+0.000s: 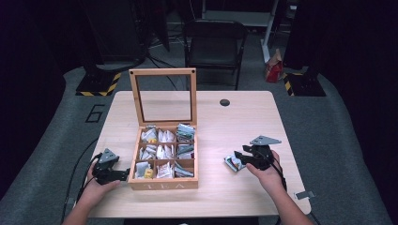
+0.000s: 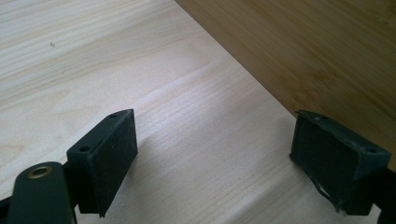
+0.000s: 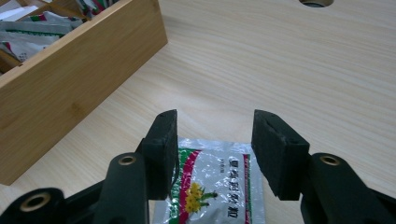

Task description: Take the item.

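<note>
Wooden tea box (image 1: 163,161) at mid-table (image 1: 244,122), glass lid (image 1: 163,96) raised upright; nine compartments packed with sachets, print too small to read from the high view. Lettering on front wall faint.

Left gripper (image 2: 212,156) low beside box's left wall, jaws spread wide over bare table, nothing between; right pad near the wall, contact unclear.

Right gripper (image 3: 215,149) well right of box, jaws parted, straddling a silver tea packet (image 3: 212,186) lying flat on table. Packet's lower edge cut off by frame, left part hidden behind jaw; red-green stripe, yellow flower visible, text illegible. Cable hole (image 1: 225,102) at far edge.
</note>
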